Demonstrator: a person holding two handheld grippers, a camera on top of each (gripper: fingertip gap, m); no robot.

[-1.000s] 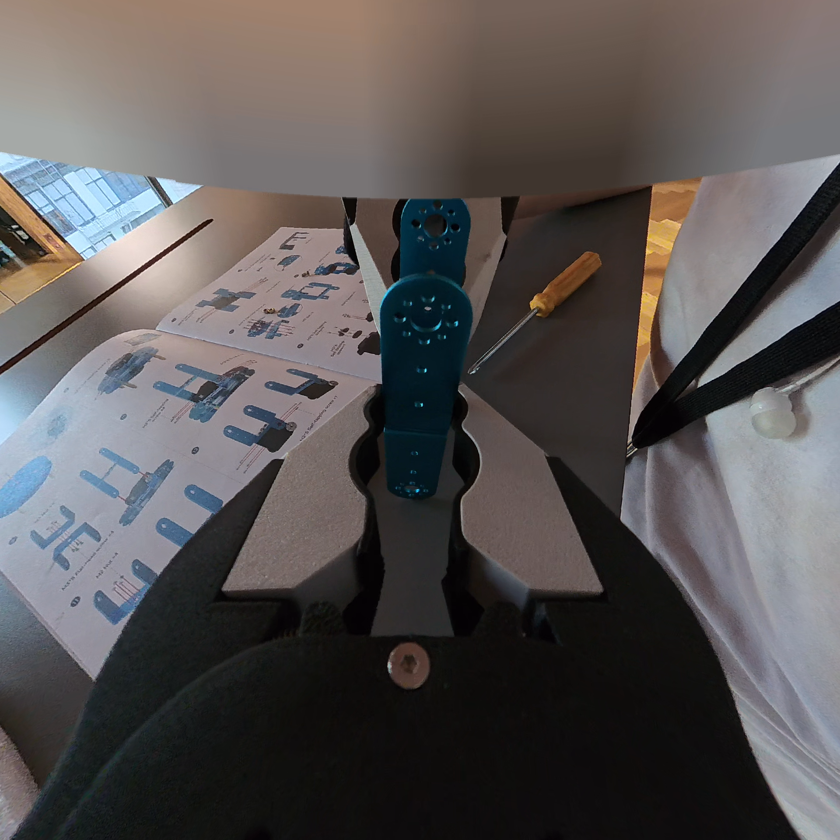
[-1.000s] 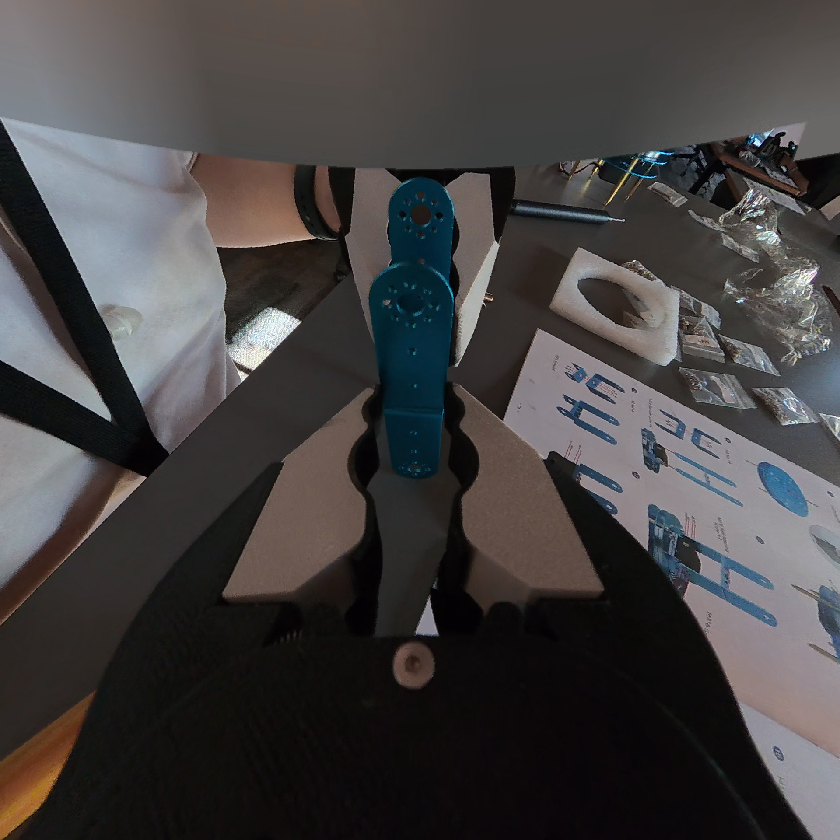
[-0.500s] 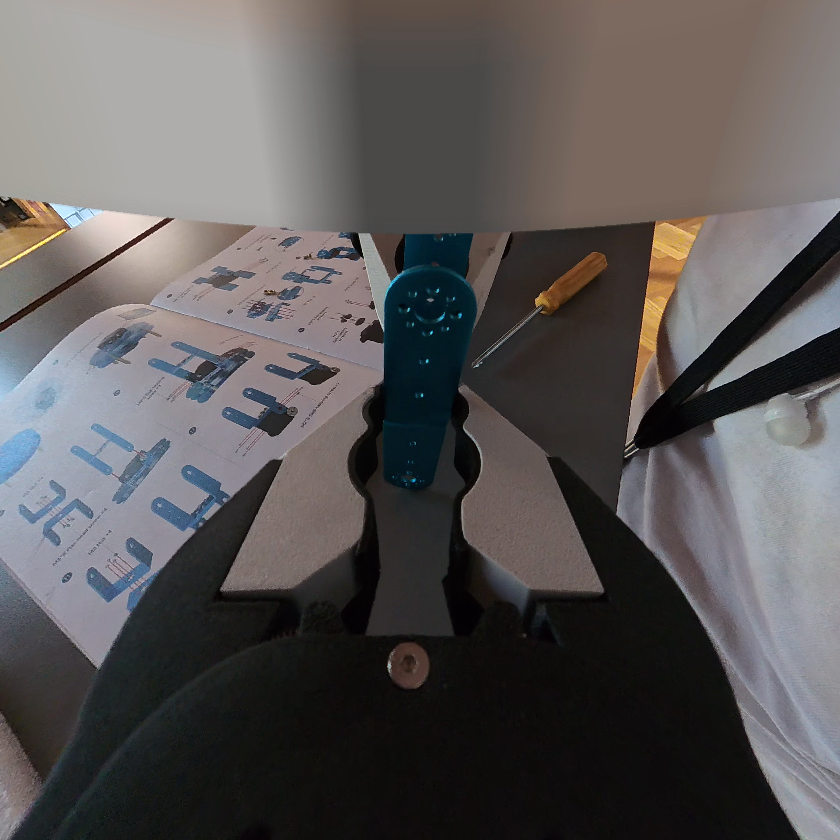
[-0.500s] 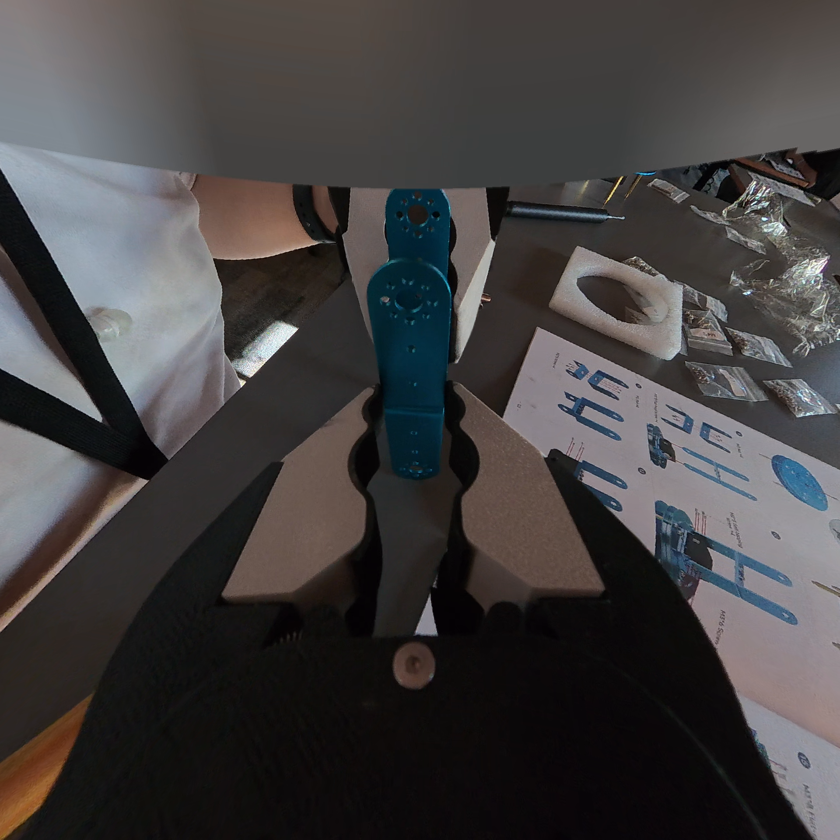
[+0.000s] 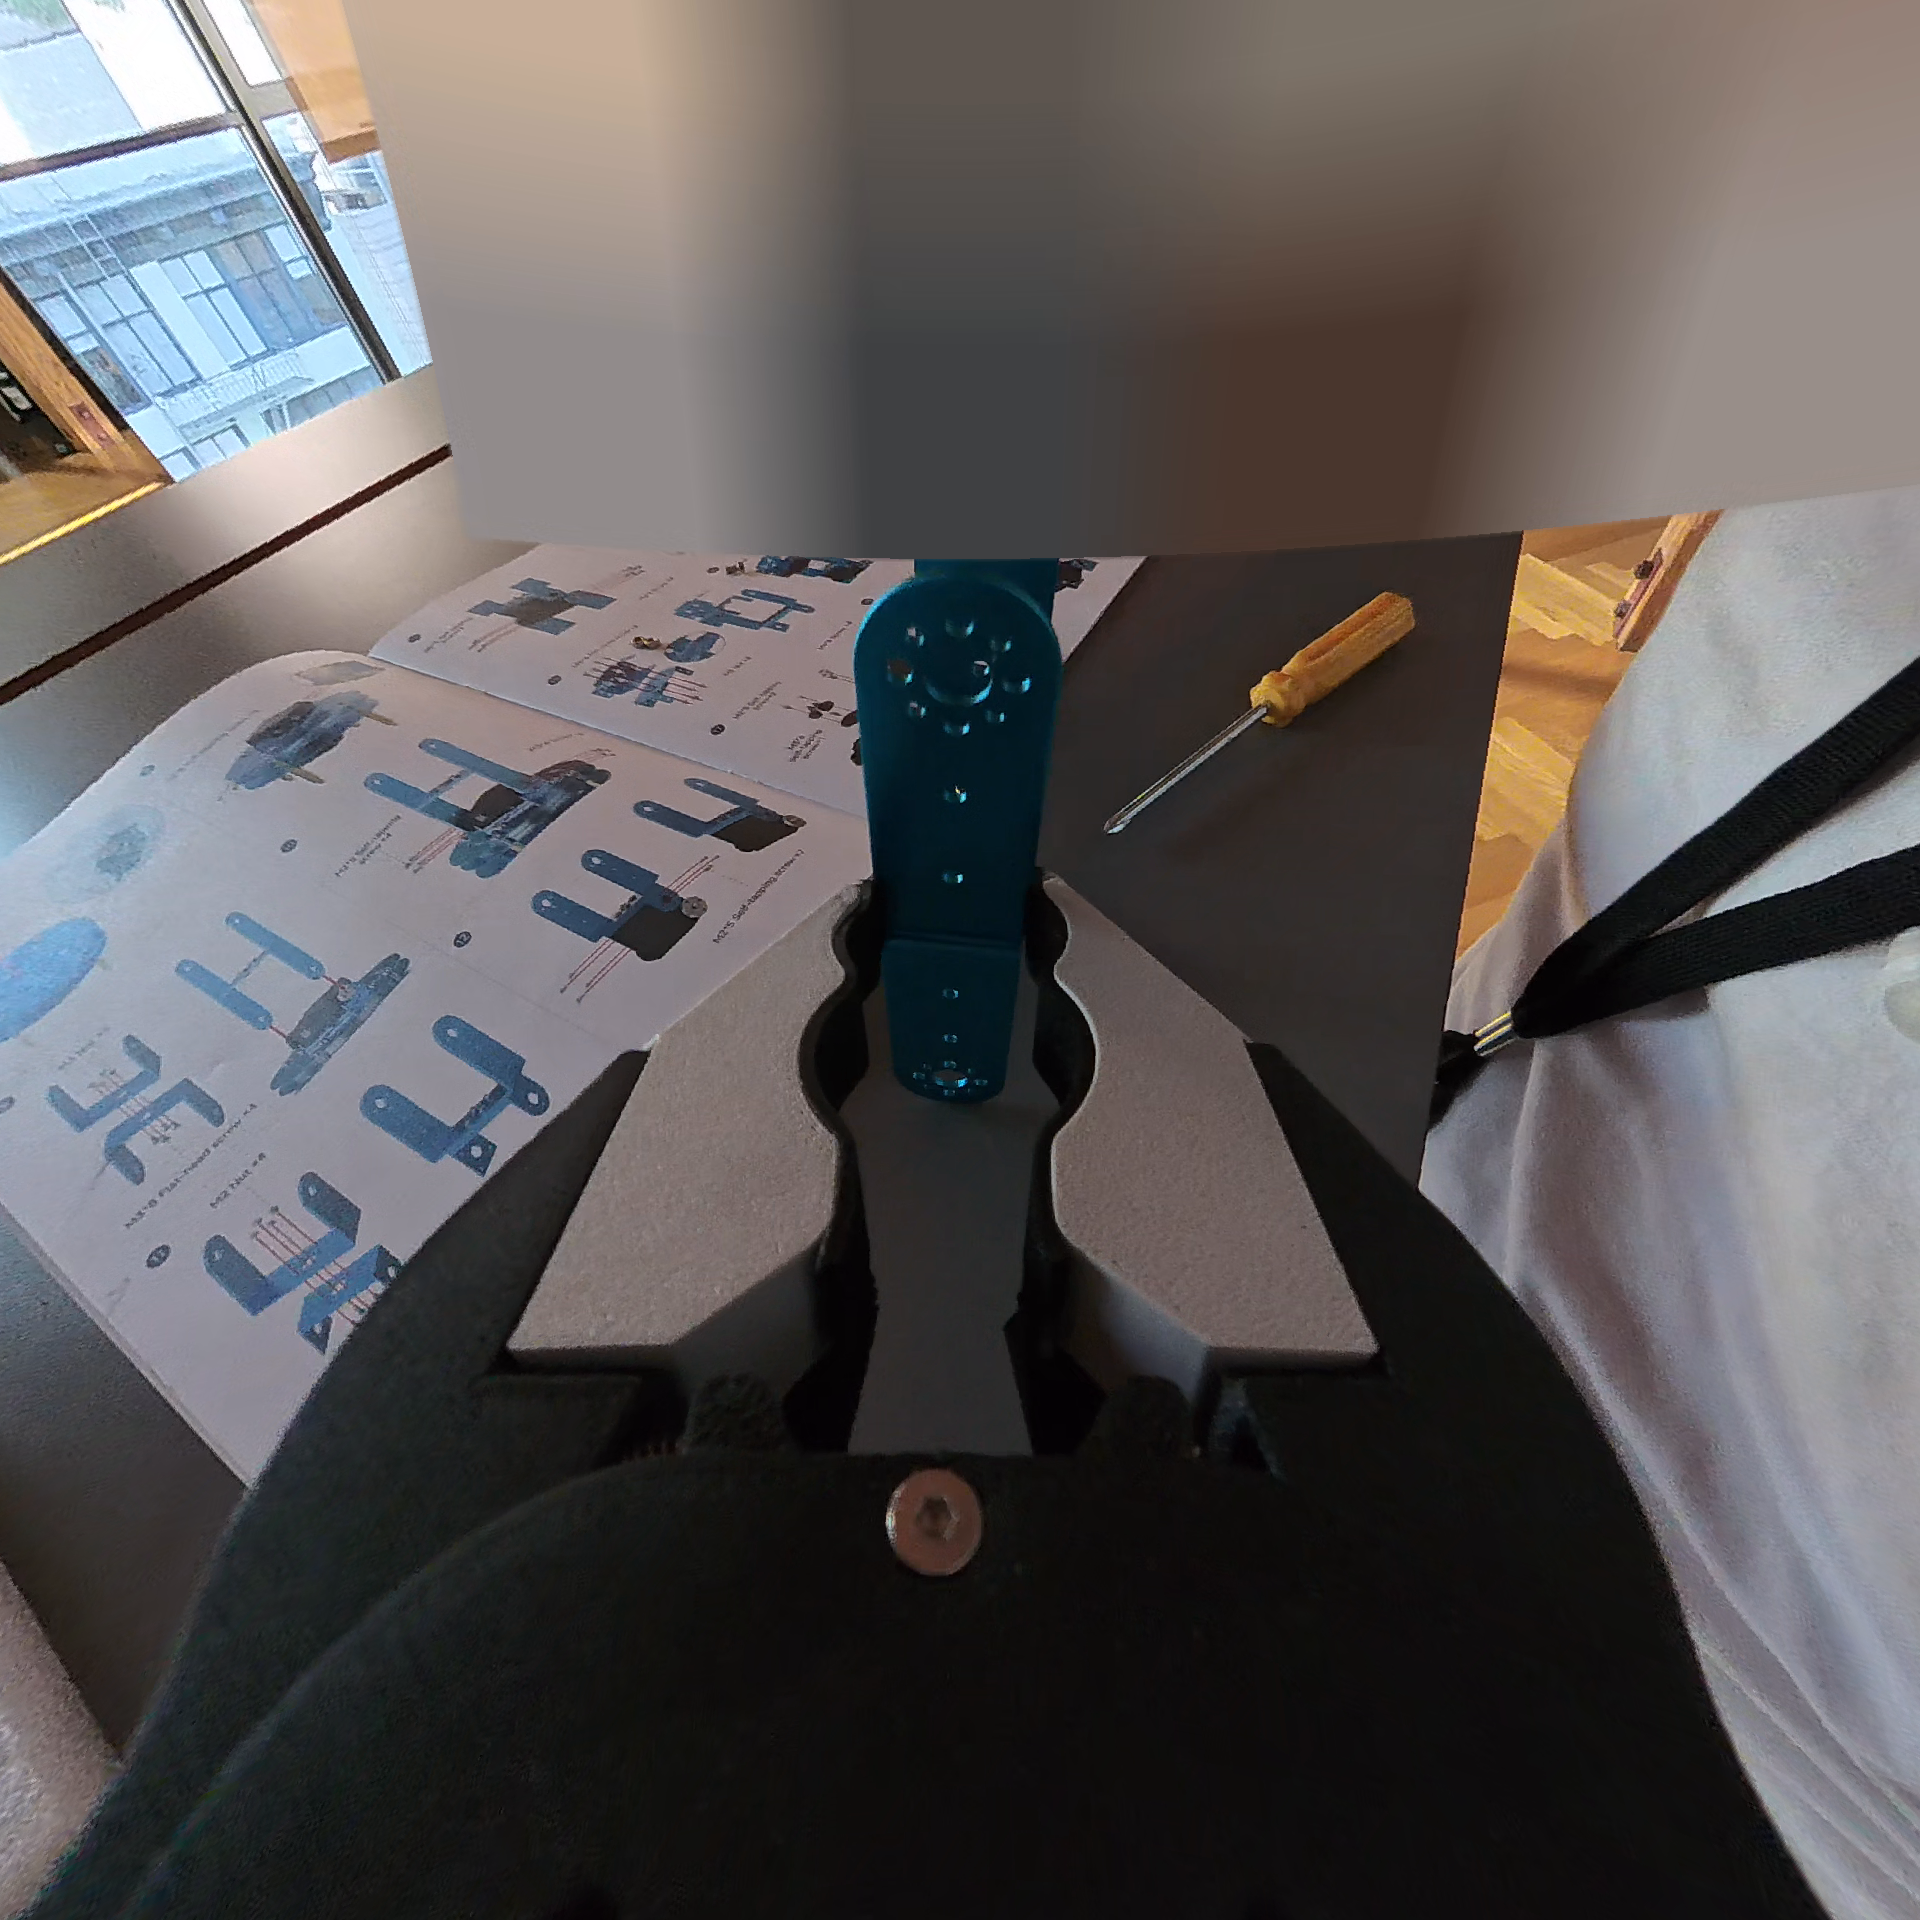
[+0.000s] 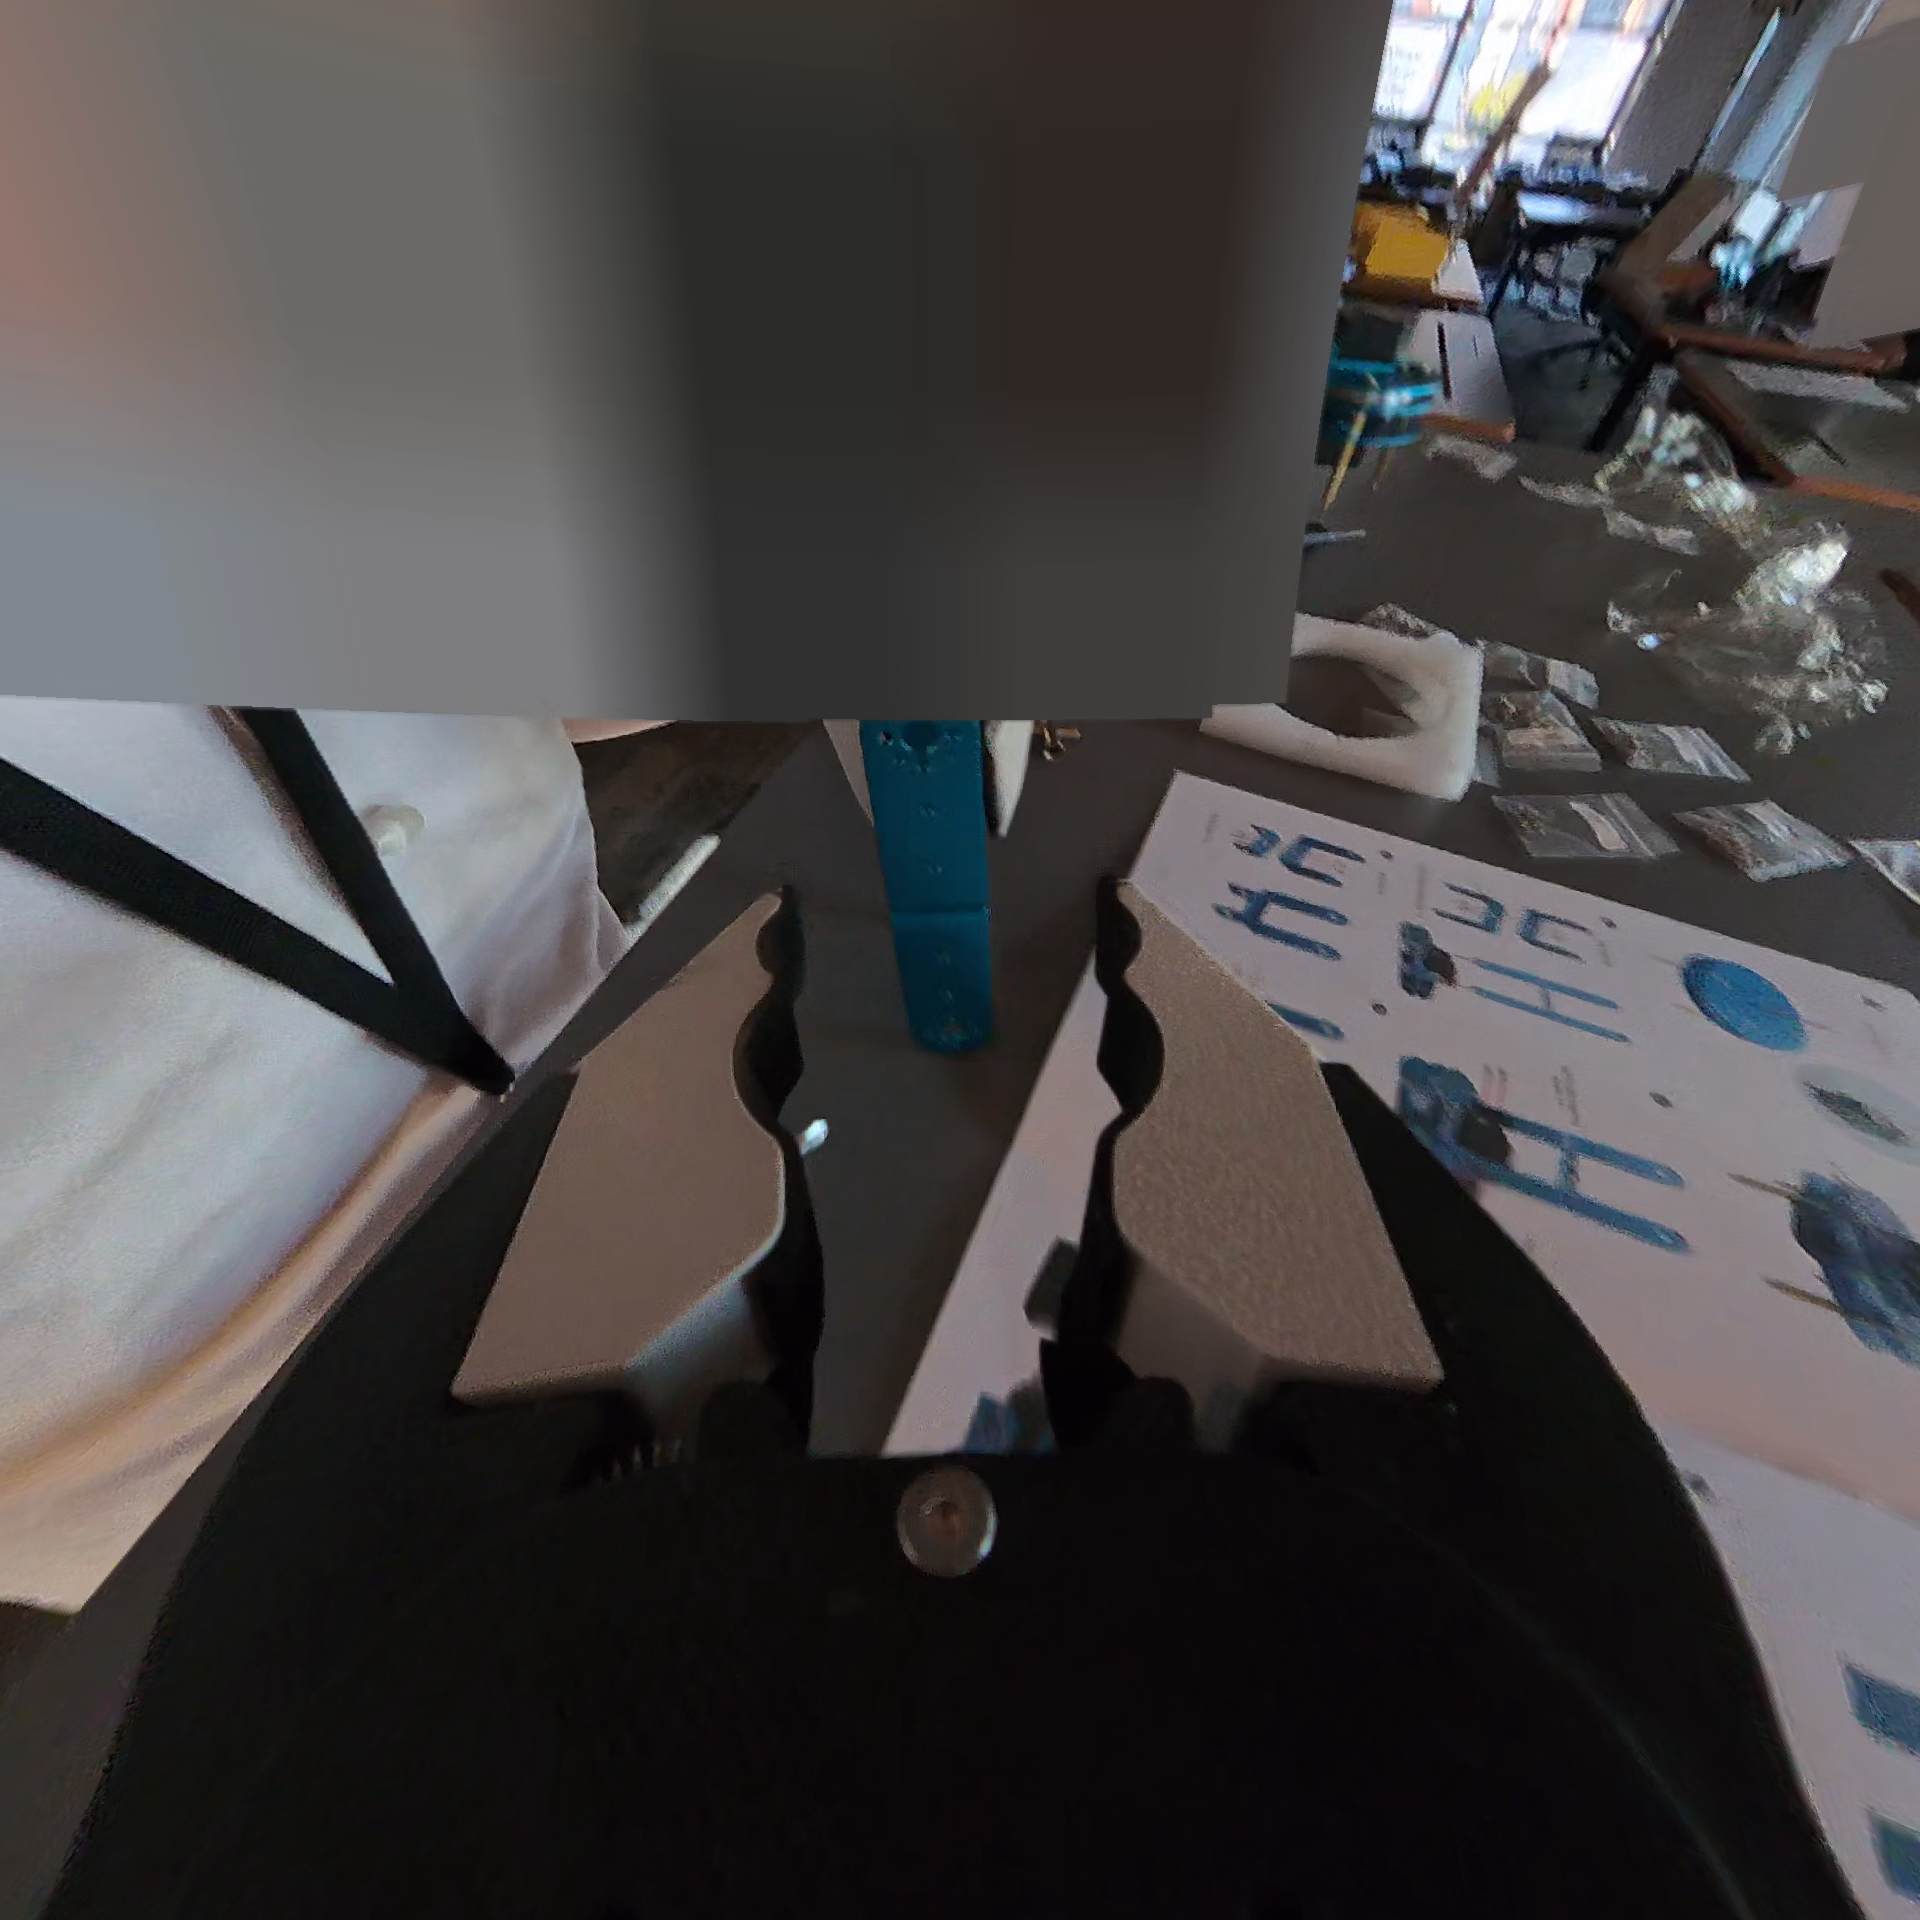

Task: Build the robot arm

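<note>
My left gripper [image 5: 954,894] is shut on a blue metal bracket [image 5: 956,748] with round hole patterns. It holds the bracket upright above the dark table [image 5: 1278,935]. In the right wrist view the same bracket [image 6: 930,883] stands just beyond my right gripper [image 6: 945,902]. My right gripper is open and empty, its jaws wide apart on either side of the bracket's lower end without touching it. The left gripper's pale fingers [image 6: 1008,779] show behind the bracket. The bracket's top is hidden by a blurred patch.
An open instruction booklet [image 5: 364,935] lies on the table and shows in the right wrist view [image 6: 1558,1091]. A yellow-handled screwdriver [image 5: 1262,712] lies nearby. A white foam piece [image 6: 1382,717], small parts bags [image 6: 1590,826] and crumpled plastic [image 6: 1766,613] lie farther off. A person in a white shirt [image 5: 1714,1247] stands close.
My right gripper has opened and let go of the blue bracket, backing off a little. My left gripper still holds the bracket. Both views have tilted upward.
</note>
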